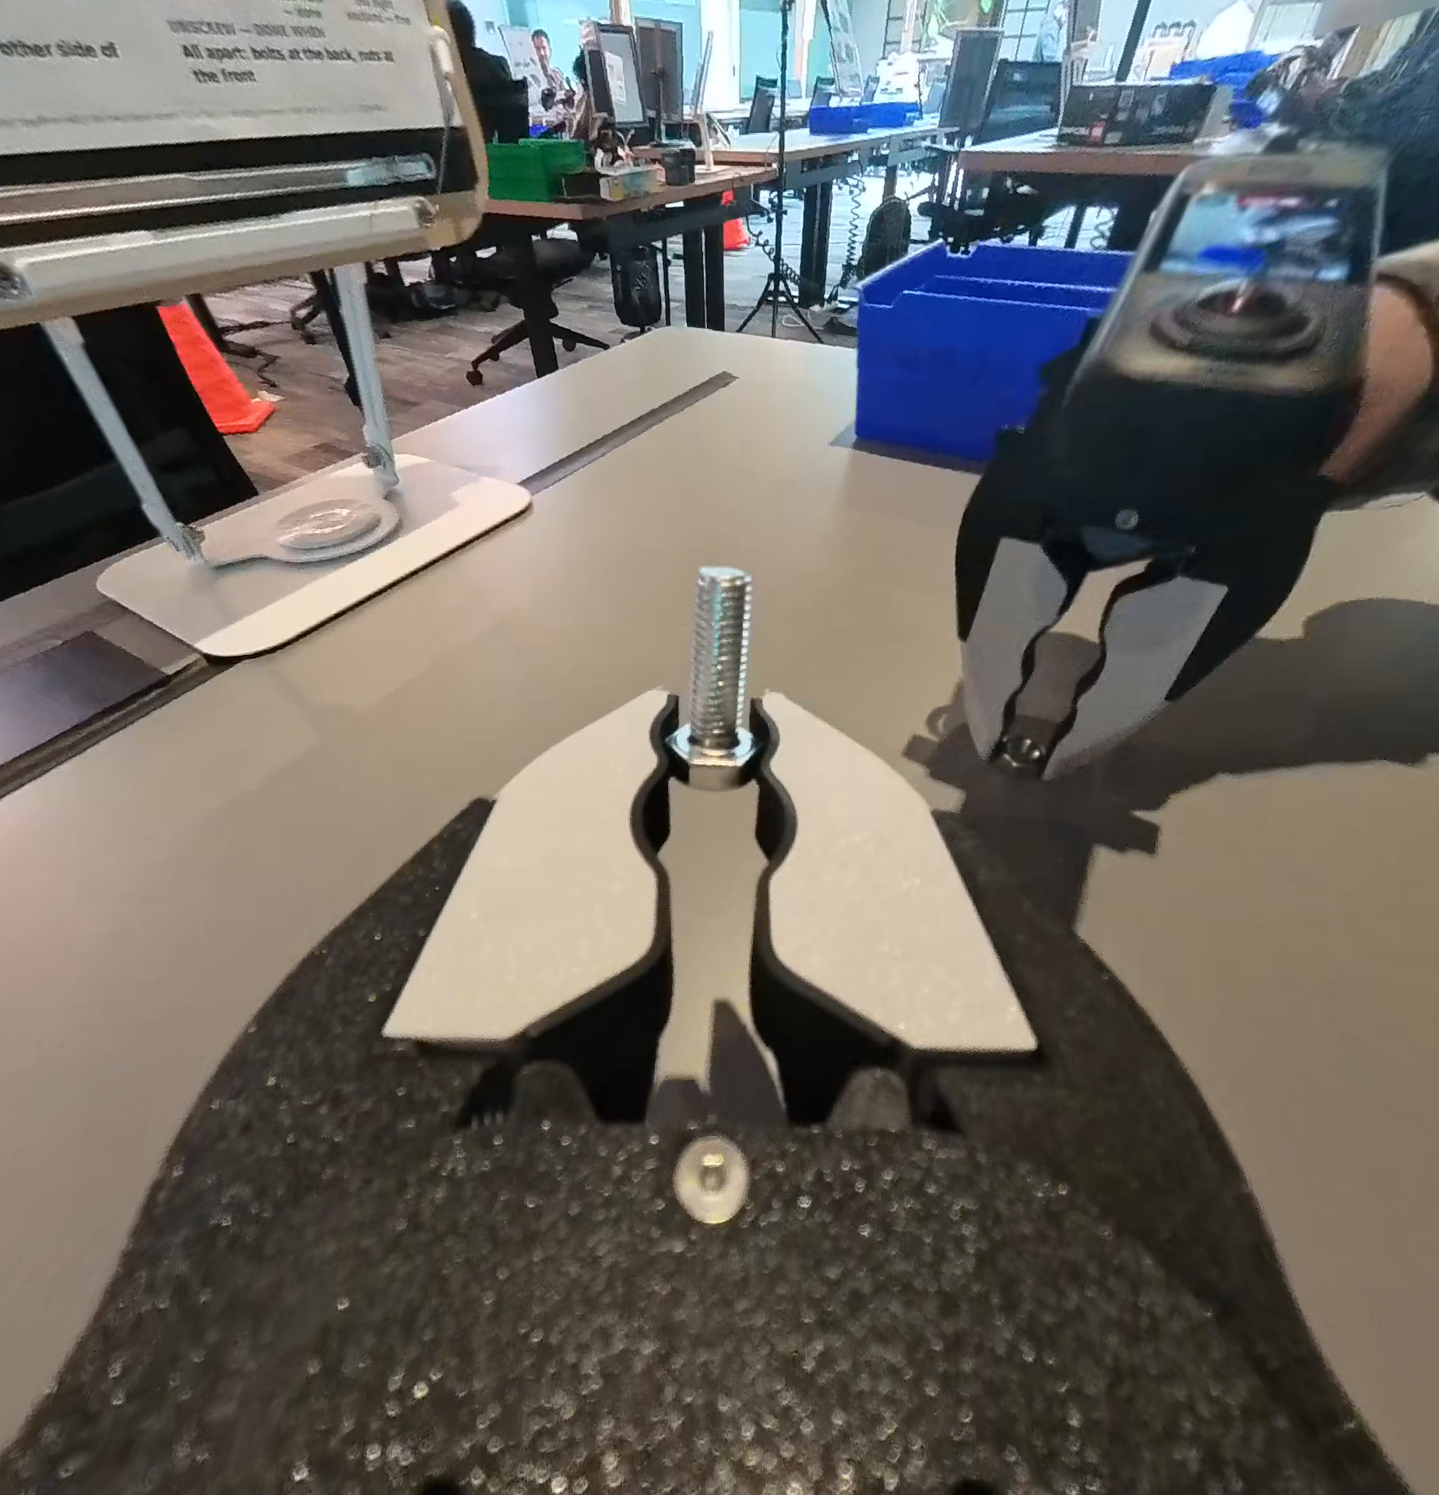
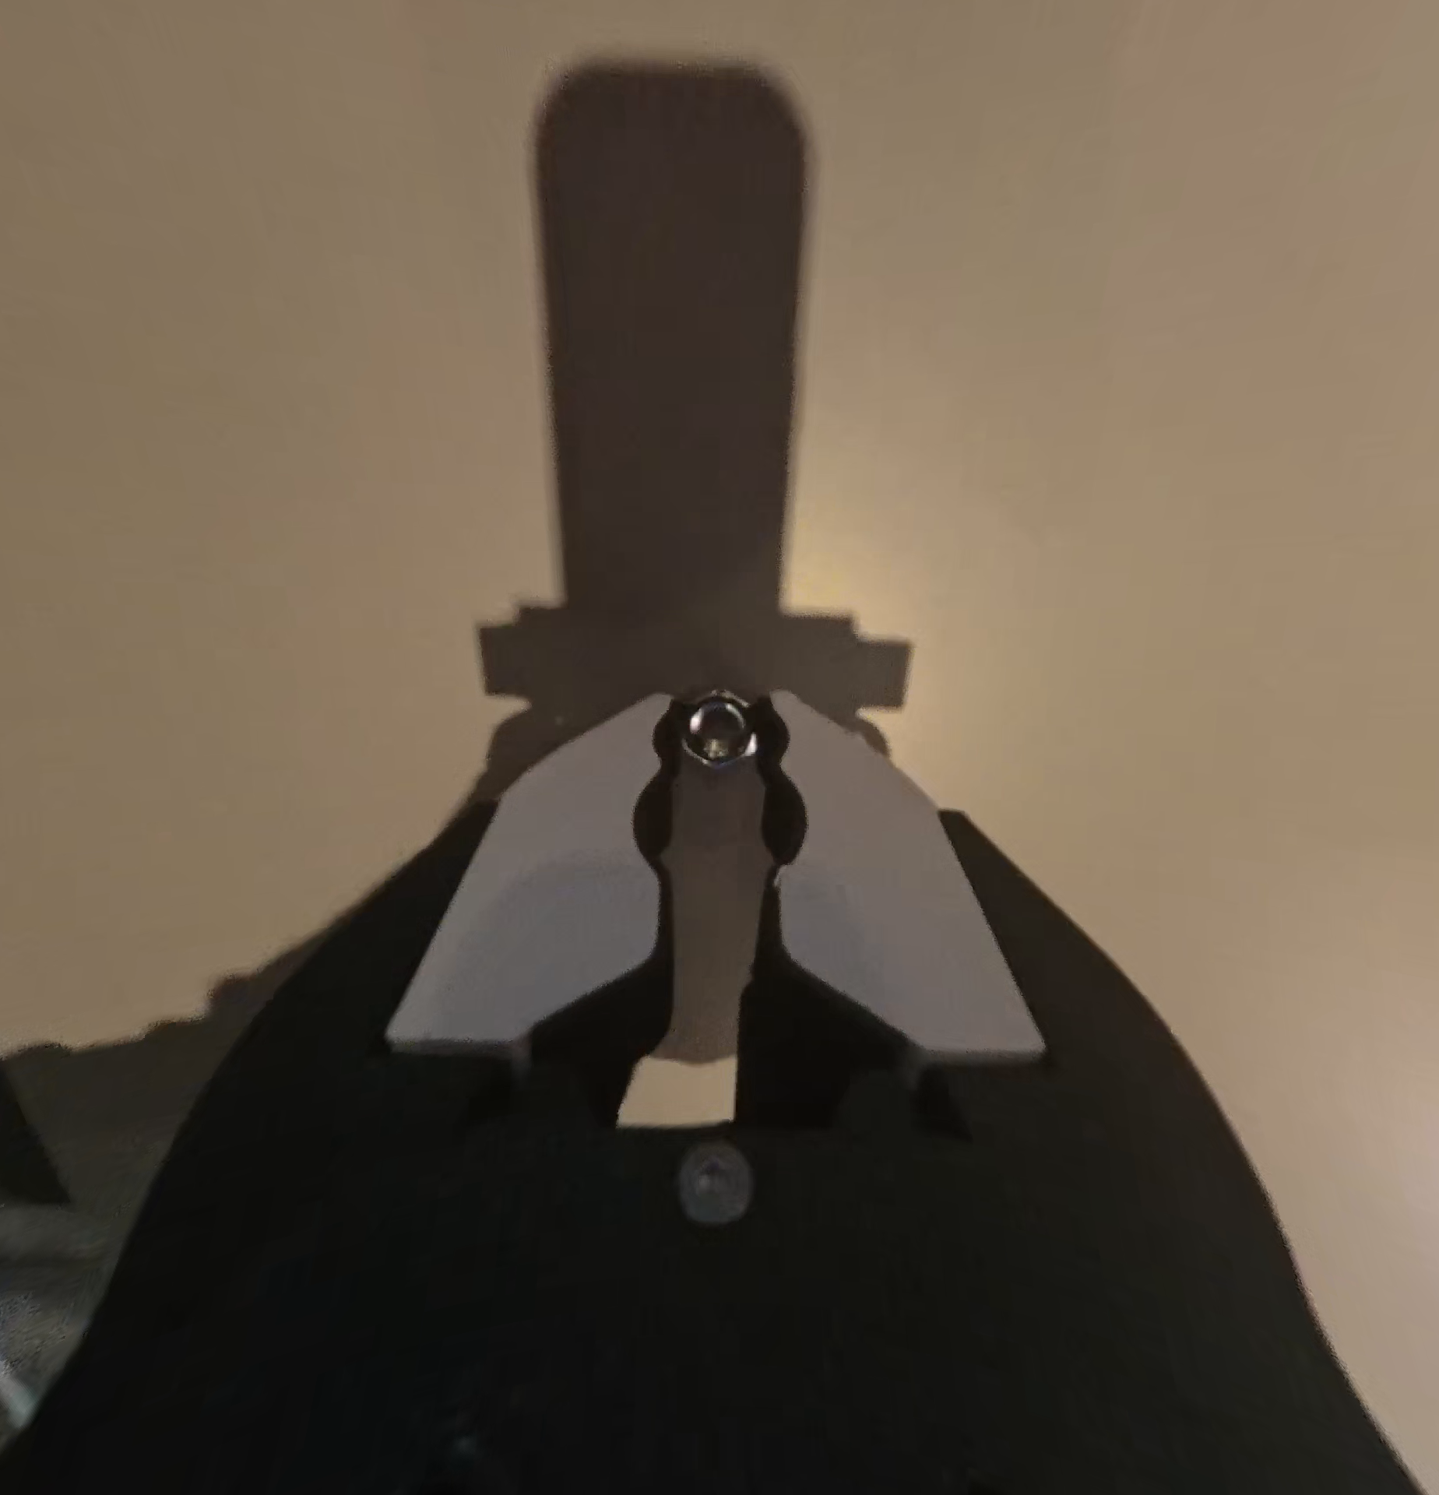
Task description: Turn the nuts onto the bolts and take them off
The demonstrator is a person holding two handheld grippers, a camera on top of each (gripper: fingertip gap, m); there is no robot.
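1. The bolt point(image 1: 720, 647) is held upright by its hex head, which is clamped between the tips of the left gripper point(image 1: 718, 748); the threaded shank points straight up, bare of any nut, and the head sits low over the tabletop point(image 1: 376, 809).
2. A nut point(image 2: 712, 738) is gripped at the tips of the right gripper point(image 2: 712, 740), whose fingers point(image 2: 554, 874) are clenched on it; in the dim right wrist view the bore appears to face the camera, though this is blurred.
3. In the left wrist view the right gripper point(image 1: 1024, 748) is seen tip-down at the tabletop, to the right of the bolt and apart from it.
4. The coming move is judged to turn on one relation: the nut lies right of and below the shank's free end, so it must be lifted above the tip with its bore in line with the vertical axis.
5. A blue bin point(image 1: 943, 380) and a stand's base point(image 1: 312, 566) lie farther back.
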